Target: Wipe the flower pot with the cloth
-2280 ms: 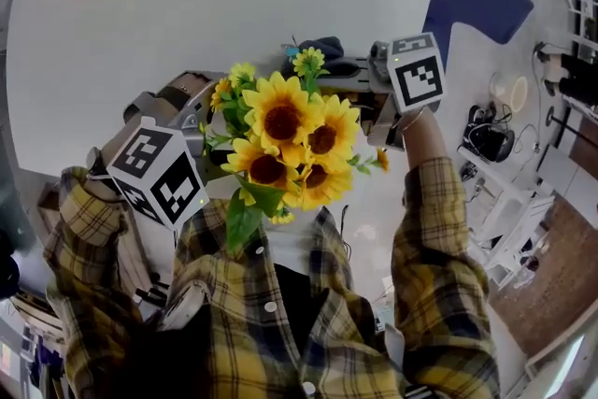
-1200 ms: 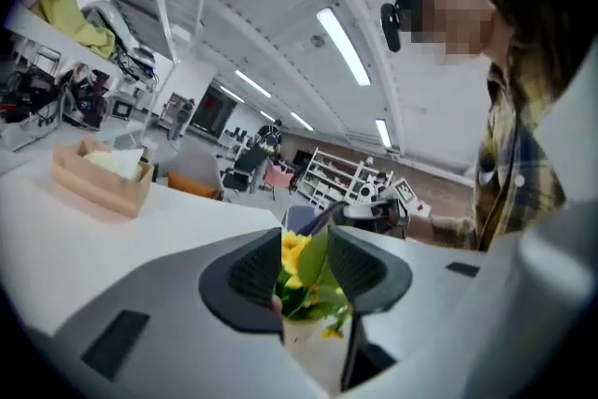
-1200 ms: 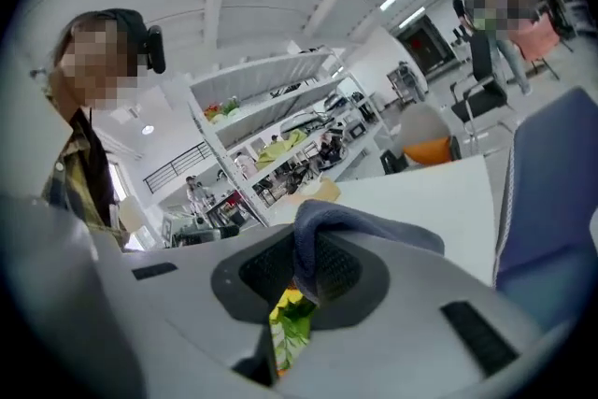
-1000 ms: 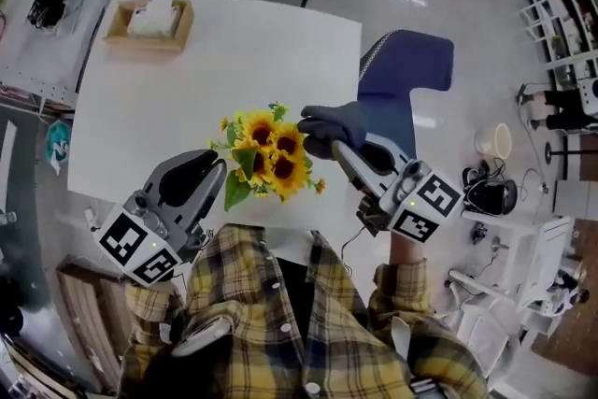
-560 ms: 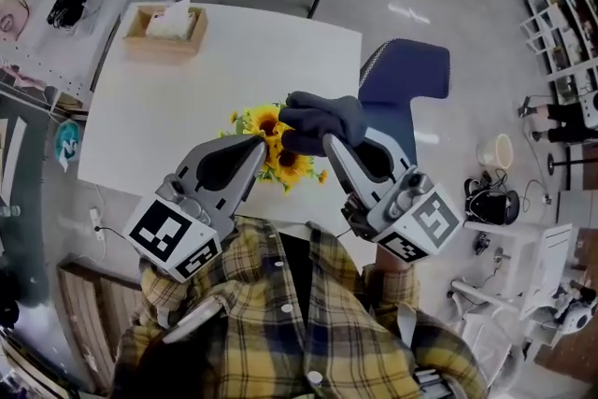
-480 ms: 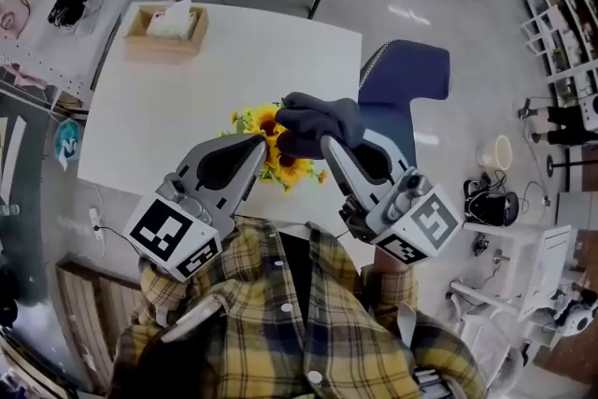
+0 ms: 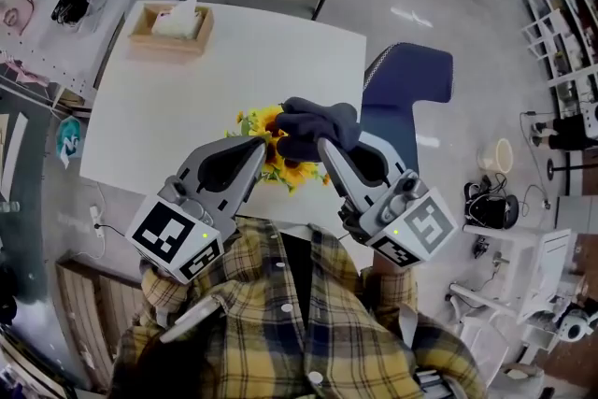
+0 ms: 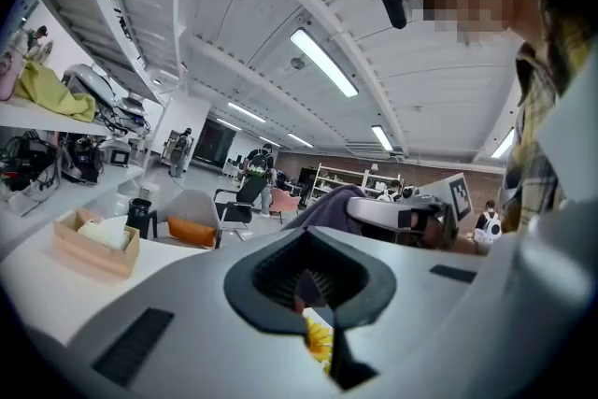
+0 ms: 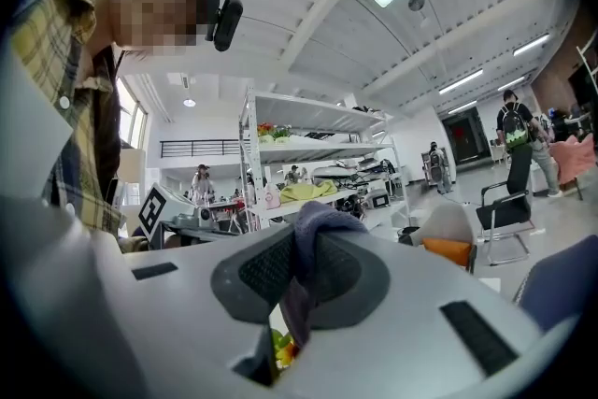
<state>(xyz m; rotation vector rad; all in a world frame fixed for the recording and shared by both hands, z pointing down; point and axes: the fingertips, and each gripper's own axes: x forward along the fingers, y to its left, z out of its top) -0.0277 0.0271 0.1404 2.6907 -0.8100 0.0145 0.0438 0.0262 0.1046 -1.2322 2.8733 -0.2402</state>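
Head view: you hold the left gripper (image 7: pixel 254 145) and right gripper (image 7: pixel 324 145) high above the sunflowers (image 7: pixel 280 168), which hide the flower pot. Left gripper view: jaws closed, empty. Right gripper view: jaws pinch the cloth (image 9: pixel 304 234), I think ready for wiping.

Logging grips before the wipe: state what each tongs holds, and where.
Right tongs: the dark cloth, pinched at a fold, the rest bunched up past the jaws. Left tongs: shut, nothing held.

txt: none legible | brands/nos/signs: none legible | views chkd: all 3
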